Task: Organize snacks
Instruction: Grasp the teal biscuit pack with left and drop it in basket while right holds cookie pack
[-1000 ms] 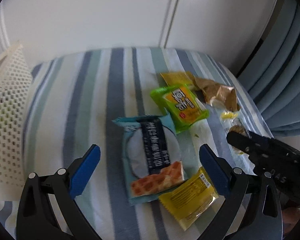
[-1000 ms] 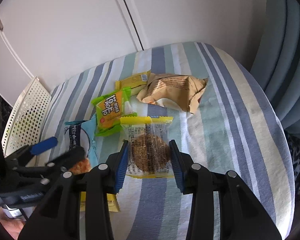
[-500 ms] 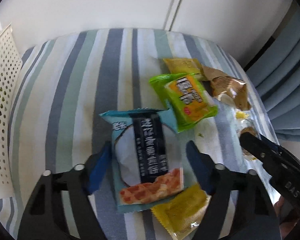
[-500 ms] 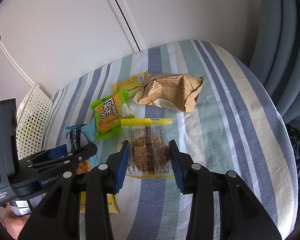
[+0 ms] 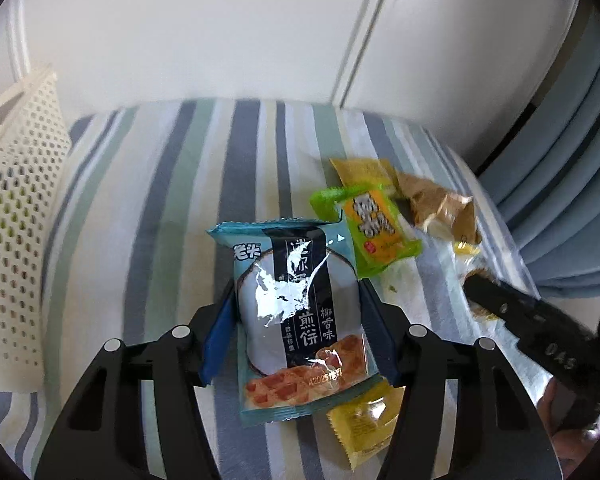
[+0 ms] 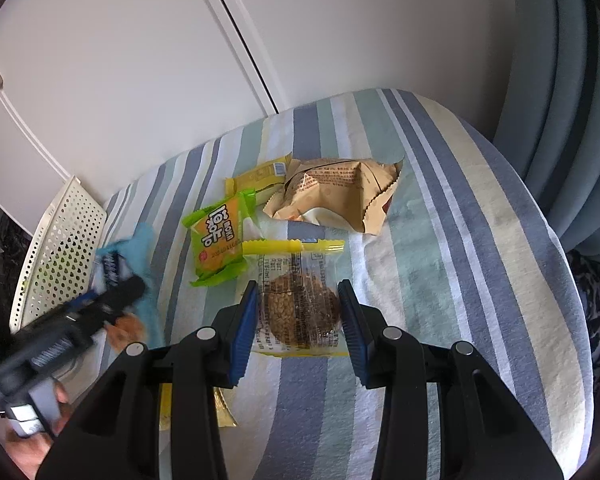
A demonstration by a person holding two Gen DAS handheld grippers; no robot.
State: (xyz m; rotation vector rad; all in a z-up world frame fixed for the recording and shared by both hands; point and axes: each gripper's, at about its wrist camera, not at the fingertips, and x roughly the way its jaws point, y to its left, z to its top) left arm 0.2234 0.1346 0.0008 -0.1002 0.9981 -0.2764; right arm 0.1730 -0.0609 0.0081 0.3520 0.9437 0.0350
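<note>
My left gripper (image 5: 296, 328) is shut on a blue coconut-wafer packet (image 5: 296, 304) and holds it tilted up above the striped cloth (image 5: 172, 208). In the right wrist view the left gripper (image 6: 132, 292) shows blurred at the left, the blue packet (image 6: 128, 248) in it. My right gripper (image 6: 298, 332) is shut on a clear cookie packet (image 6: 298, 312) with a yellow top seal, its blue pads pressing both sides. In the left wrist view the right gripper (image 5: 480, 284) reaches in from the right. A white perforated basket (image 5: 16, 240) stands at the left.
On the cloth lie a green-and-orange packet (image 6: 220, 240), a small yellow packet (image 6: 260, 176), a crumpled brown packet (image 6: 340, 196) and another yellow packet (image 5: 364, 420) near me. The basket (image 6: 60, 248) borders the table's left edge. Blue curtains (image 6: 560, 80) hang at the right, white cabinet doors behind.
My left gripper went from open to shut on the blue packet and raised it off the cloth. The right gripper kept its hold on the cookie packet.
</note>
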